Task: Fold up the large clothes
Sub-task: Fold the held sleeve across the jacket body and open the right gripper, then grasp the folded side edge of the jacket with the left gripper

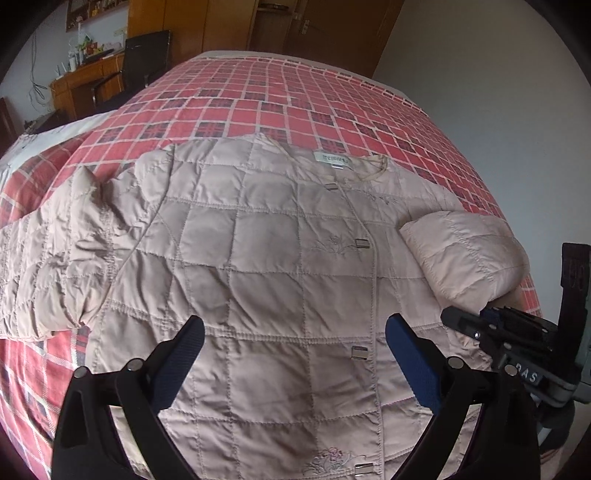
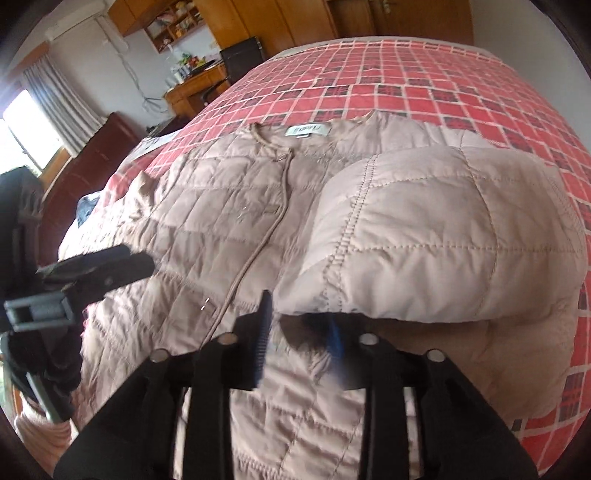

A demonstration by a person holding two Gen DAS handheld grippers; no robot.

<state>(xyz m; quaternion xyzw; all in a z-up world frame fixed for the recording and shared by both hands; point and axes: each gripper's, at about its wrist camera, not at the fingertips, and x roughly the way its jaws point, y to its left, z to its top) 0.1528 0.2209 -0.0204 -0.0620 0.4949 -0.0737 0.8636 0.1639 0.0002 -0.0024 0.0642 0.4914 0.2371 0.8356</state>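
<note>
A beige quilted jacket [image 1: 277,258] lies front up on the bed, collar and label at the far side, snaps down its middle. My left gripper [image 1: 293,332] hovers open over the jacket's lower front, nothing between its blue pads. The jacket's right sleeve [image 1: 465,258] is folded back in a puffy loop toward the chest. My right gripper [image 2: 299,326] is shut on that sleeve [image 2: 424,236] at its cuff edge; it also shows at the right edge of the left wrist view as the right gripper [image 1: 480,325]. The other sleeve [image 1: 55,258] lies spread out to the left.
A red plaid bedspread [image 1: 295,96] covers the bed, which extends well beyond the jacket. A wooden desk [image 1: 85,81] with a black chair stands back left, and wardrobes [image 1: 221,22] behind. A white wall [image 1: 498,92] runs along the right. A window [image 2: 26,125] is at the left.
</note>
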